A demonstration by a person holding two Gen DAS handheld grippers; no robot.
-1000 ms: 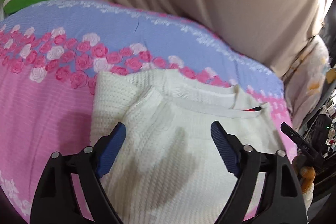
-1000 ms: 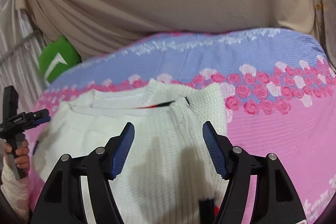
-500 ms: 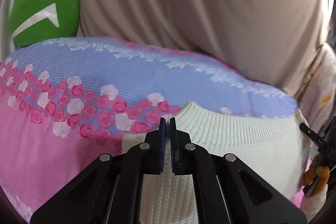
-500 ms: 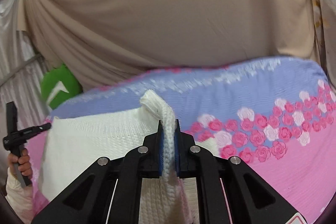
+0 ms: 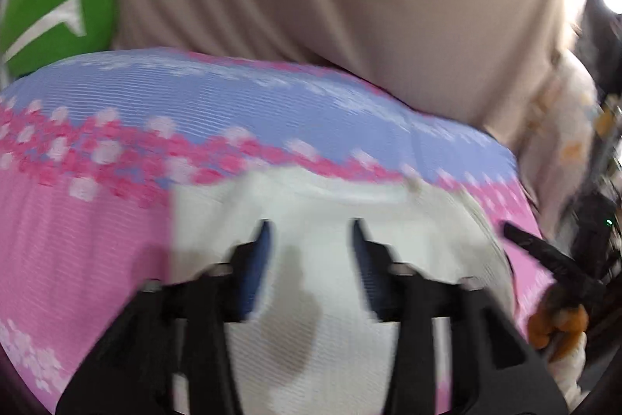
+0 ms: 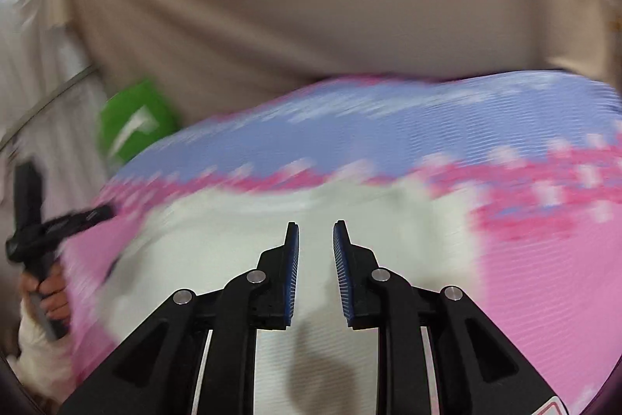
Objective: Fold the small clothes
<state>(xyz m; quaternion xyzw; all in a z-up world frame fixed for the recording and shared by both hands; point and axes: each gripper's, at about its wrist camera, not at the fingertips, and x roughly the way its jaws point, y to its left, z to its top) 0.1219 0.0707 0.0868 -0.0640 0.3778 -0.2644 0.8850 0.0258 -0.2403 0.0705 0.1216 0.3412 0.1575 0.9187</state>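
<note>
While both grippers open, white sweater (image 5: 322, 298) lies beneath empty fingers (image 6: 292, 259)

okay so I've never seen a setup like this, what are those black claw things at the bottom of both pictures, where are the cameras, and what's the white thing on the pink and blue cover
No robot here: a person holds a handheld two-finger gripper in each hand, each carrying a fisheye camera looking along its fingers. One picture is from the left gripper, the other from the right gripper. Both are blurred by motion. Both pairs of jaws are opening, with nothing between them. Below lies a white knitted sweater on the pink and blue flowered bedcover. A beige cloth and a green cushion are behind. The right view also shows the person's hand gripping the left tool's handle.
</note>
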